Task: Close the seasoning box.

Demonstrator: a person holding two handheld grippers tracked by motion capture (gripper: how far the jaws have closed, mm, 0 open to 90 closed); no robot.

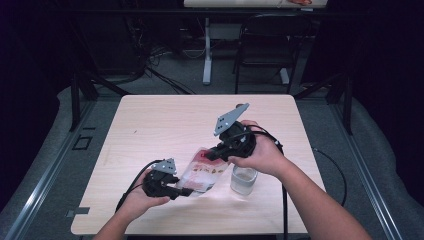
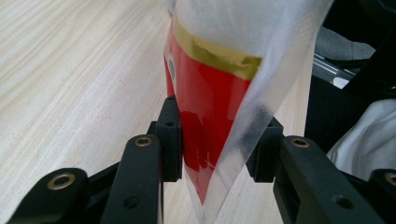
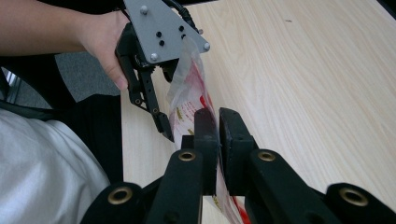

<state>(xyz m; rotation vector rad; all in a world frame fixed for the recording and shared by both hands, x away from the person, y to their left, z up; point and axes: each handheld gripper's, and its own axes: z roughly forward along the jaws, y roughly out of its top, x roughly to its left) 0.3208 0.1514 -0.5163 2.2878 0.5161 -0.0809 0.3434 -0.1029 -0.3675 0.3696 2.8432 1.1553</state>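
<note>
Holding pouch [image 1: 202,172] | both grippers clamped | glass [image 1: 243,180] beside, contents unclear

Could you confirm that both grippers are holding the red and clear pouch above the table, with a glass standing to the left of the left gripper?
Not quite: the glass stands by the right gripper, below the right hand, as the high view shows. Both grippers do hold the pouch above the table.

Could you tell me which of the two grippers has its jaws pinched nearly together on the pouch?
The right gripper: its jaws nearly meet on the pouch edge, while the left gripper holds the pouch's other end with jaws set wider.
</note>
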